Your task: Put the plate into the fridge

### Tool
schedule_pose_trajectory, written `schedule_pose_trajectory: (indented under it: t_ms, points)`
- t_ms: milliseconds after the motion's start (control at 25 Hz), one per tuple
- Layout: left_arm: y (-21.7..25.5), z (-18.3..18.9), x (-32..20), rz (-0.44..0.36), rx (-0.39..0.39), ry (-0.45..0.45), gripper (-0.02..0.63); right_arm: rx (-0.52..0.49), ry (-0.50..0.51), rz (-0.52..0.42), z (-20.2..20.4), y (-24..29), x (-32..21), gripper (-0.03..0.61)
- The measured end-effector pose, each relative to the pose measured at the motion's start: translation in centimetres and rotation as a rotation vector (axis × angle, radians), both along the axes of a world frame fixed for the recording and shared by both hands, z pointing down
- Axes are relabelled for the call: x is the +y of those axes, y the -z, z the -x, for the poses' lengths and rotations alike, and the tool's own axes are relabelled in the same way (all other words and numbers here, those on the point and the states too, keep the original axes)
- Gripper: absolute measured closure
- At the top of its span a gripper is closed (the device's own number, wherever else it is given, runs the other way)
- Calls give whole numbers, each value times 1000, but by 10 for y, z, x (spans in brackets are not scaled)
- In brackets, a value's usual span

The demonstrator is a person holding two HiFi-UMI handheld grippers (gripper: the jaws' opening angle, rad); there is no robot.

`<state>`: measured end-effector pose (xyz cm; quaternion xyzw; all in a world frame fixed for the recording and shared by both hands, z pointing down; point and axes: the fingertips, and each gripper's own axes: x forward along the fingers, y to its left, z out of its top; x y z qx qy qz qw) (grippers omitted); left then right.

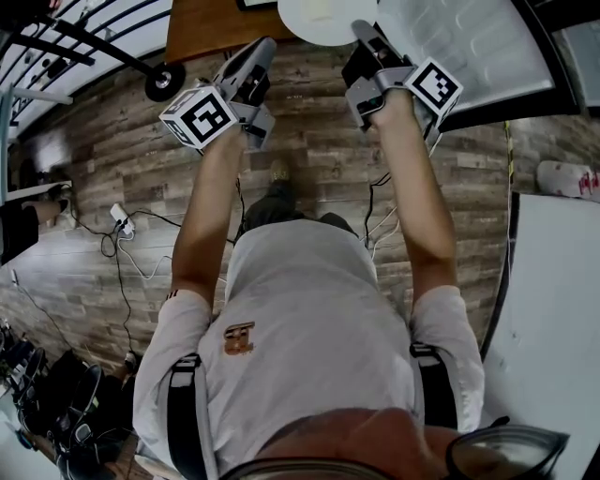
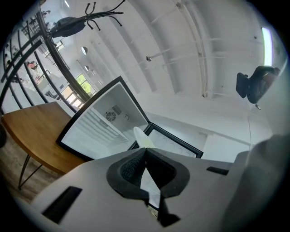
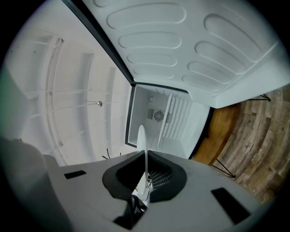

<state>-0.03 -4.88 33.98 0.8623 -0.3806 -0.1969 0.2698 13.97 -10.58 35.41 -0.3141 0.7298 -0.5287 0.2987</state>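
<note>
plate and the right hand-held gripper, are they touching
Touching. The right gripper view shows the plate edge-on, its rim pinched between the closed jaws of the right hand-held gripper.

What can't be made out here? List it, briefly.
- The plate: the head view's top edge cuts off most of it, and both gripper views show it edge-on only, so its face is unseen.
- The fridge: its lower inside is hidden behind the left tool in the left gripper view and behind the right tool in the right gripper view.
</note>
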Motion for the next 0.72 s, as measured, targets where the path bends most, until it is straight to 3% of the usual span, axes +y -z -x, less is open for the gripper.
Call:
schedule_pose_trajectory:
  t_ms: [120,320,560,720]
  points:
    - [-6,7,-12,-1,-4,-9,595,8,-13,1,4,-6,-12,540]
    - [4,47,-79,5,10,-19,595,28,-34,18,42,4,-80,540]
    - [-4,42,-90,-9,3,-55,595,24,-70,20,41,-4,-94,541]
    - [2,64,-142,-2,6,-68,595,17,-90,19,62,4,-154,540]
